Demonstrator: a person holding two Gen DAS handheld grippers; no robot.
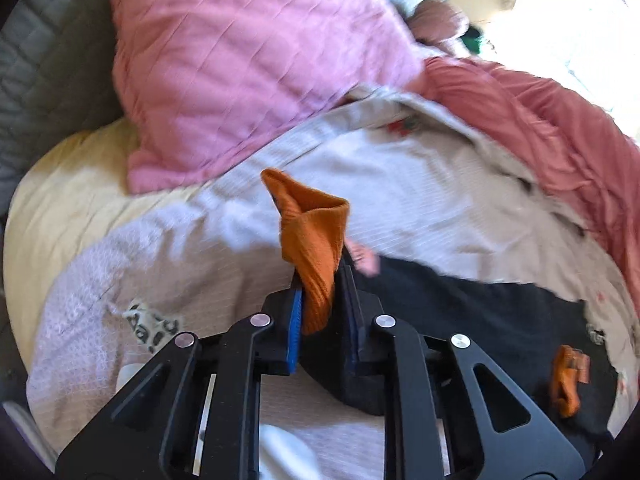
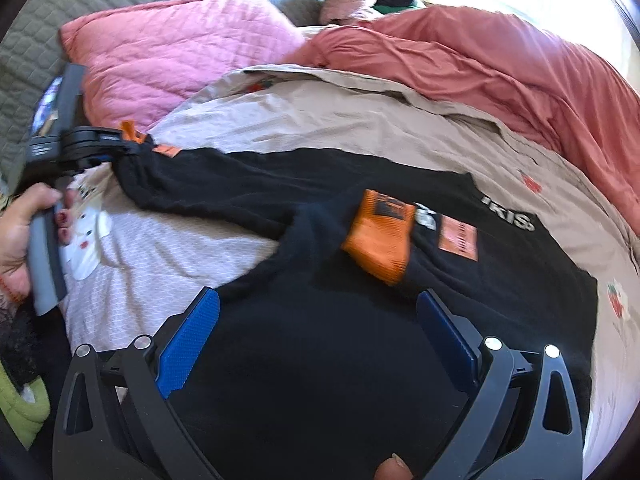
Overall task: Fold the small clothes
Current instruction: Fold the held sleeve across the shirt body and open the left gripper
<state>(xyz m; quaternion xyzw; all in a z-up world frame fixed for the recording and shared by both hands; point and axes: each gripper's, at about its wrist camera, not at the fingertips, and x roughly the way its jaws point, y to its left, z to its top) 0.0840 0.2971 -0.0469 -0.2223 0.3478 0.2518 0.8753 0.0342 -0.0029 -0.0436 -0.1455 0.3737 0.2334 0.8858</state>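
Observation:
A black sweatshirt with orange cuffs lies spread on the bed. My left gripper is shut on one orange cuff, which stands up from between the blue pads. The right wrist view shows that same gripper at the far left, holding the sleeve end out from the body. The other orange cuff lies folded across the chest, by an orange patch and white lettering. My right gripper hovers open over the black body with nothing between its fingers.
A beige sheet with strawberry prints covers the bed. A pink pillow lies at the back left and a salmon blanket at the back right. A hand holds the left gripper's handle. A green cloth sits at the lower left.

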